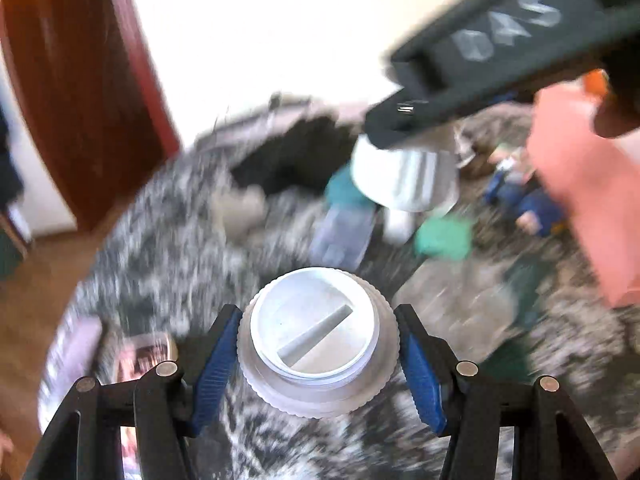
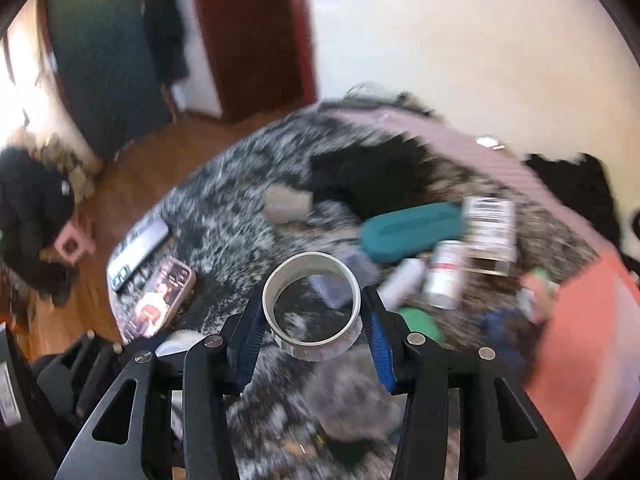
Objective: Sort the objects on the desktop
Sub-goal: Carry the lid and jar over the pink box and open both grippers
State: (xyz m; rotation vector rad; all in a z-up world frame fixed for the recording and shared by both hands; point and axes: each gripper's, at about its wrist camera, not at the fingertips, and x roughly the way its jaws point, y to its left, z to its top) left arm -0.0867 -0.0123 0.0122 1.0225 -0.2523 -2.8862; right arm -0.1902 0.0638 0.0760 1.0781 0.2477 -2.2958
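A white jar [image 1: 316,320] with a threaded neck and a sealed mouth faces the camera in the left wrist view, and my left gripper [image 1: 316,356] is shut on its sides with both blue pads. At upper right in that view, my right gripper [image 1: 400,136] holds the jar's white ribbed cap [image 1: 404,180] above the surface. In the right wrist view the cap [image 2: 312,344] shows as a hollow ring with its open side toward me, and the right gripper [image 2: 312,304] is shut on it. Both views are blurred.
A mottled grey and white furry cover [image 2: 224,208] carries a teal case [image 2: 408,232], a small white bottle [image 2: 444,276], a clear labelled box [image 2: 490,228], a phone [image 2: 156,300], a remote [image 2: 136,252] and black cloth [image 2: 368,176]. A salmon sleeve [image 2: 580,340] fills the right.
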